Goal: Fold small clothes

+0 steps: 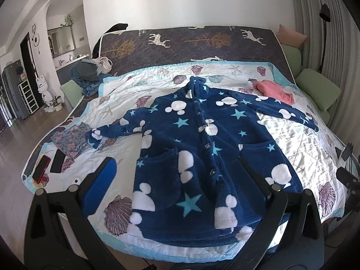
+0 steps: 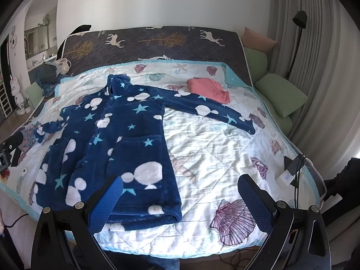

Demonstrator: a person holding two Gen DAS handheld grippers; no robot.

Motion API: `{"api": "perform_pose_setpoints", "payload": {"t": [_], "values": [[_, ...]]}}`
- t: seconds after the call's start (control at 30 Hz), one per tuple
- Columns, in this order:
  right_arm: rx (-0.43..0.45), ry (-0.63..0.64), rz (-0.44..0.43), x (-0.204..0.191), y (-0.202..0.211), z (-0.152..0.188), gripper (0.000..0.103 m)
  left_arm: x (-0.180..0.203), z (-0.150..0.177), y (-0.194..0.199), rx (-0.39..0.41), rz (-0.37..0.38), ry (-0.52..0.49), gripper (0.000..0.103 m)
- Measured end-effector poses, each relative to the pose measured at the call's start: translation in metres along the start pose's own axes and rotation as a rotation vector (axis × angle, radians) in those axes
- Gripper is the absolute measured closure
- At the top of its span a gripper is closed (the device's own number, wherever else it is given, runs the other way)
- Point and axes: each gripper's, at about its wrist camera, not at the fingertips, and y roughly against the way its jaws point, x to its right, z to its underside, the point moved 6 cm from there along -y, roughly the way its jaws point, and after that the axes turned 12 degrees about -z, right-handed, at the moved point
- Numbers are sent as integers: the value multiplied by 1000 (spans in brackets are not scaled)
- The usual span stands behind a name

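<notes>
Robe (image 1: pixel 198 148): flat on bed (image 1: pixel 292 157), mid frame, not folded.
Left tool (image 1: pixel 177 180): wide open, empty.
Right tool (image 2: pixel 180 193): wide open, empty.
Next: likely grab a sleeve (image 2: pixel 216 112), fold in.

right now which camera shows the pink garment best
The right wrist view: the pink garment lies folded near the middle of that picture, its whole outline clear, beside the blue robe's sleeve. In the left wrist view it sits smaller and far to the right, more warped by the lens.
</notes>
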Motion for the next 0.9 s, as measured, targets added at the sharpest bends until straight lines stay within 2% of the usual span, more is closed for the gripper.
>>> {"api": "perform_pose_setpoints", "payload": {"t": [0.1, 0.17, 0.3, 0.4, 0.43, 0.5, 0.57, 0.63, 0.73, 0.8, 0.83, 0.9], "values": [[-5, -19, -31, 7, -5, 0, 0, 12, -4, -1, 12, 8, -31, 1], [-2, -56, -59, 17, -10, -2, 0, 24, -13, 2, 51, -4, -69, 1], [2, -149, -1, 53, -21, -5, 0, 58, -35, 10, 143, 42, -188, 1], [35, -236, -1, 86, -26, -10, 0, 100, -55, 9, 169, 204, -297, 1], [53, -270, 0, 98, -28, -12, 0, 118, -64, 8, 200, 256, -330, 1], [89, -360, -22, 129, -34, -17, 0, 146, -77, 6, 259, 309, -381, 1], [114, -466, -85, 159, -44, -21, 0, 178, -89, 0, 311, 388, -448, 1], [125, -575, -166, 192, -62, -26, 0, 214, -99, -13, 328, 463, -528, 1], [92, -704, -272, 236, -101, -39, 0, 276, -112, -45, 355, 548, -665, 1], [85, -804, -338, 261, -126, -46, 0, 304, -111, -66, 383, 601, -740, 1], [72, -846, -366, 273, -141, -51, 0, 317, -110, -76, 387, 615, -777, 1], [47, -852, -370, 278, -160, -58, 0, 347, -102, -110, 364, 648, -865, 1]]}}
